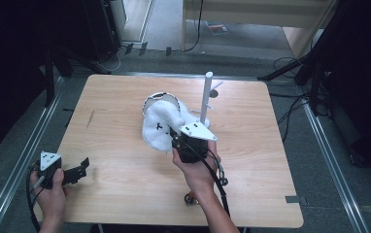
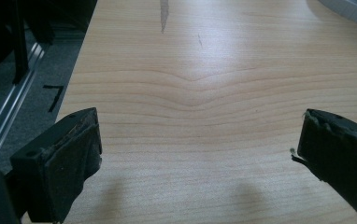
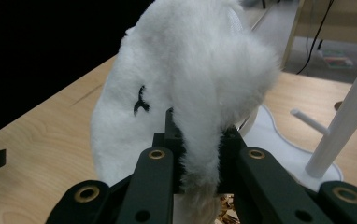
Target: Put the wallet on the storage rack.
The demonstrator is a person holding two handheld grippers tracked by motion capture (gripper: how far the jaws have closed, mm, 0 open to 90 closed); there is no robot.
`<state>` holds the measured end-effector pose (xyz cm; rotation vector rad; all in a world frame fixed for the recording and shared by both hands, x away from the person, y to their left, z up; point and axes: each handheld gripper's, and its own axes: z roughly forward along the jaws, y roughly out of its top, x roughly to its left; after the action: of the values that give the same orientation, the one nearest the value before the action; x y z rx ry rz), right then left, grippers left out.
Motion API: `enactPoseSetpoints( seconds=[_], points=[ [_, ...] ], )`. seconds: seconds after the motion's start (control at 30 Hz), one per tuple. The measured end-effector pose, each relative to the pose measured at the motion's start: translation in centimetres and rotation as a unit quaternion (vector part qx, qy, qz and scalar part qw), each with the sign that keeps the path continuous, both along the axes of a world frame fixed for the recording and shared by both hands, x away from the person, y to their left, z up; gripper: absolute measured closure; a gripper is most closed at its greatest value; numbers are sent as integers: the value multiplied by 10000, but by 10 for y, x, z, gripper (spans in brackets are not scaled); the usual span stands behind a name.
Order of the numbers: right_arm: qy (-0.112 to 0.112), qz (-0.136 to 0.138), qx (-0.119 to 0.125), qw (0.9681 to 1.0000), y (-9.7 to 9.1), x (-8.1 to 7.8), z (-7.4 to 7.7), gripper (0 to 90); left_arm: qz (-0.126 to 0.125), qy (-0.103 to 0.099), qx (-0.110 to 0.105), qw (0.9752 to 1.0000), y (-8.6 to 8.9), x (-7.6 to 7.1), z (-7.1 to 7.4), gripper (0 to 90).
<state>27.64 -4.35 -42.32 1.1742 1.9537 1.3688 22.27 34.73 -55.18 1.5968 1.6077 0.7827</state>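
Note:
A white fluffy plush piece [image 1: 160, 124] with a small black stitched mark hangs in the middle of the table, and my right gripper [image 1: 176, 137] is shut on it. In the right gripper view the plush [image 3: 186, 79] rises above the jaws, with a strip of it pinched between them at my right gripper [image 3: 199, 161]. A white stand with an upright pole [image 1: 206, 97] and side pegs [image 3: 310, 121] sits just behind and right of the plush. My left gripper [image 1: 80, 167] rests at the table's near left edge, open and holding nothing; its pads [image 2: 71, 158] are wide apart.
The wooden table [image 1: 125, 184] has bare room on its left and right. A dark streak [image 2: 164, 16] marks the wood far ahead of the left gripper. Metal rails [image 1: 23, 160] and cables run along the floor around the table. A small object [image 1: 190, 198] lies near the front edge.

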Motion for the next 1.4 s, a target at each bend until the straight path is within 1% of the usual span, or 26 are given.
enactPoseSetpoints(
  seconds=[0.23,0.4,0.47,0.5,0.63,0.7,0.8,0.9,0.97,1.0,1.03,1.07,1.1,1.2,1.37,1.4],
  points=[
    [-424,-133,41,9990,4,4,1,808,2,-7,-6,10000,0,0,0,3],
    [-800,-233,46,9965,5,12,-5,805,2,-7,-10,10000,0,0,0,3],
    [-932,-224,65,9954,6,16,-7,804,1,-4,-12,10000,0,0,0,3],
    [-1008,-219,68,9946,5,18,-8,804,-1,0,-12,10000,0,0,0,2],
    [-1296,-347,44,9910,6,24,-11,805,11,-13,-24,10000,0,0,0,3],
    [-1408,-352,11,9894,6,29,-12,805,6,-5,-15,10000,0,0,0,3],
    [-1625,-368,-22,9860,7,36,-15,805,12,-8,-20,10000,0,0,0,3],
    [-1749,-444,-61,9836,8,43,-20,805,14,-7,-35,10000,0,0,0,3],
    [-1849,-378,-94,9820,9,48,-25,805,15,-7,-43,10000,0,1,0,3],
    [-1948,-284,-144,9803,11,54,-30,805,12,-5,-40,10000,0,0,0,3],
    [-1948,-284,-144,9803,11,54,-30,805,17,-11,-43,10000,0,1,0,3],
    [-1967,-229,-125,9801,12,56,-33,805,14,-8,-31,10000,0,1,0,3],
    [-2001,-221,-143,9794,13,59,-36,805,10,-13,-42,10000,0,1,0,3],
    [-2033,-191,-152,9788,17,67,-42,805,16,-12,-50,10000,0,1,0,3],
    [-2013,-228,-184,9791,22,78,-49,806,4,-3,-41,10000,0,1,0,3],
    [-2035,-230,-183,9786,23,80,-50,806,3,-4,-44,10000,1,1,0,3]
  ],
)
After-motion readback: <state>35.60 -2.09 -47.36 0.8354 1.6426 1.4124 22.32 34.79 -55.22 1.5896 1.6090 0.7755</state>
